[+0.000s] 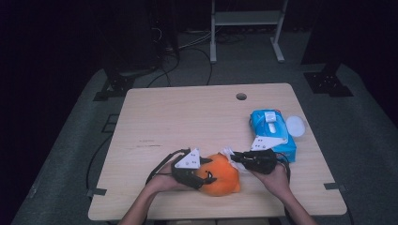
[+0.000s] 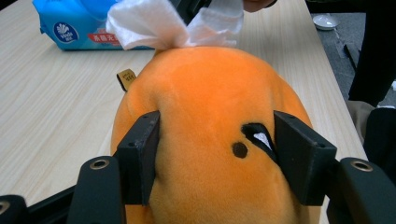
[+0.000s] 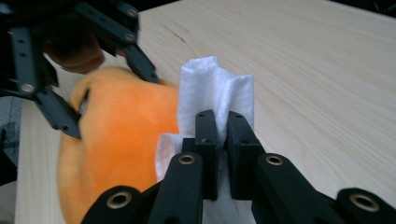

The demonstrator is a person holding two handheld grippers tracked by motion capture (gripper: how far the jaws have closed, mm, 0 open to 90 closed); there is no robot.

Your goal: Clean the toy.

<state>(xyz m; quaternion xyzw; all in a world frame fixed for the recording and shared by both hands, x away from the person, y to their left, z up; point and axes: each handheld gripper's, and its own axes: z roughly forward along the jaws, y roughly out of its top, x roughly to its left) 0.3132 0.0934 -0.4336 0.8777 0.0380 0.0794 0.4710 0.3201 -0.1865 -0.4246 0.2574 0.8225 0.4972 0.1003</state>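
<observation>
Left claw (image 1: 199,176) clamped around a round orange plush toy (image 1: 219,175), jaws pressing into the fur on both flanks; toy (image 2: 210,135) resting on the pale wooden surface (image 1: 187,122) near the front edge. Squeeze looks shallow on soft stuffing, so likely to slip or roll once pushed sideways. Touching the toy's far side, a crumpled white tissue (image 3: 215,93), pinched tight in the closed right claw (image 3: 223,140). Thin paper, liable to tear or pull free if dragged hard across the plush. Further right, a blue wet-wipe pack (image 1: 272,133) beside the right hand, easily nudged by a wide stroke.
</observation>
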